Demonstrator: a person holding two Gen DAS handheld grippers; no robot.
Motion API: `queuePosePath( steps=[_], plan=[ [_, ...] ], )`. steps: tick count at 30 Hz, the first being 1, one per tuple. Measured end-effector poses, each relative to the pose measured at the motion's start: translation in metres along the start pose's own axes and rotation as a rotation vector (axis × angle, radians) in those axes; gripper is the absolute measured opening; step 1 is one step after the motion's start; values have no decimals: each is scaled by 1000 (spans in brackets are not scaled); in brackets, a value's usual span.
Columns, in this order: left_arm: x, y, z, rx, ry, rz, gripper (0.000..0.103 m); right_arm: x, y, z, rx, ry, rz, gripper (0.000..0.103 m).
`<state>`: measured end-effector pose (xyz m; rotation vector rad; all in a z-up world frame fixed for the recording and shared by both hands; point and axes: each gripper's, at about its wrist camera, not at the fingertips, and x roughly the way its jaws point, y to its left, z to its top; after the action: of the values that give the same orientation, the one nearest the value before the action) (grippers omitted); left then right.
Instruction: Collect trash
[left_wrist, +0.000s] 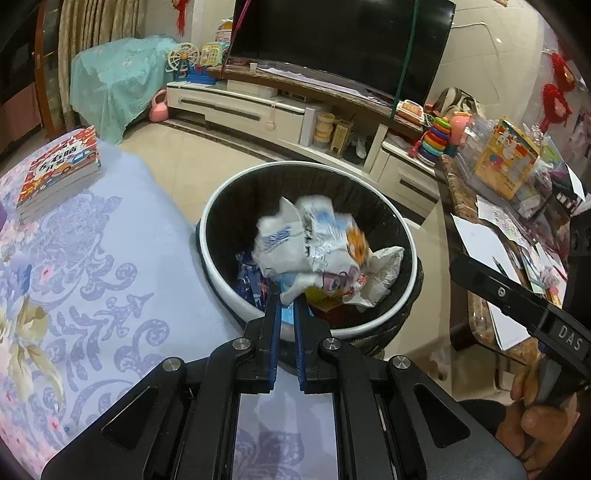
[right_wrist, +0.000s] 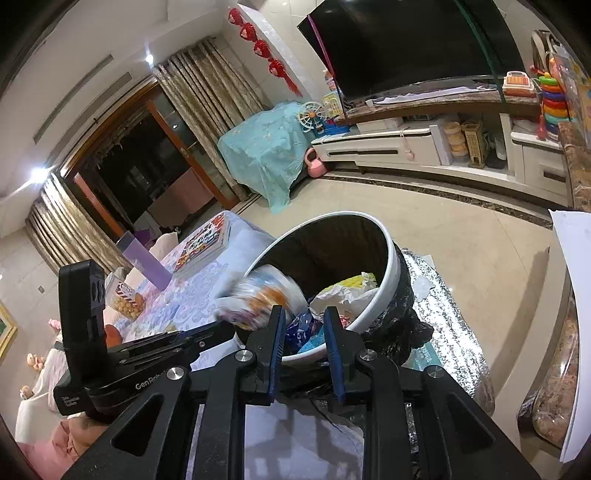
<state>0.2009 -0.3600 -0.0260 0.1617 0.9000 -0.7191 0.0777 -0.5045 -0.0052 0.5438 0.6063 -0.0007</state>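
Left wrist view: left tongs (left_wrist: 287, 295) pinch a crumpled wrapper (left_wrist: 314, 245) over the bin (left_wrist: 221, 206); right tongs (right_wrist: 304, 325) gape empty.

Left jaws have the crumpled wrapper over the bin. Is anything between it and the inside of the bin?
Nothing visible blocks it. The crumpled wrapper hangs from the left gripper above the open mouth of the bin, which has no lid on it. Below it lies only other trash.
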Motion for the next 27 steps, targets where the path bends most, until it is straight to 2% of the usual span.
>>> queuePosePath(
  steps=[4,11,13,15,16,17,18,20,22,24,27],
  plan=[
    [1,2,1,-2,2,0,11,-1,-2,0,9,-5,-1,24],
    [-5,8,-2,-21,-12,12,39,-5,-3,0,24,-9,-1,26],
    [-8,11,-4,-31,-16,18,46,-6,-2,-1,25,-11,-1,35],
    [-12,15,-7,-44,-24,24,53,-8,1,-1,24,-17,-1,51],
    [-14,16,-8,-50,-25,27,60,-9,2,-2,23,-19,-2,55],
    [-16,18,-8,-59,-25,33,67,-9,3,-2,24,-20,-1,65],
    [-20,20,-10,-70,-32,37,68,-10,4,-3,27,-21,3,80],
    [-26,24,-14,-81,-39,44,74,-12,7,-3,36,-25,11,93],
    [-31,28,-19,-97,-43,62,81,-15,9,-5,35,-32,5,97],
    [-40,34,-26,-116,-55,68,82,-15,10,-7,38,-30,-1,102],
    [-51,43,-38,-149,-71,89,86,-16,14,-12,45,-22,-11,102]
  ],
)
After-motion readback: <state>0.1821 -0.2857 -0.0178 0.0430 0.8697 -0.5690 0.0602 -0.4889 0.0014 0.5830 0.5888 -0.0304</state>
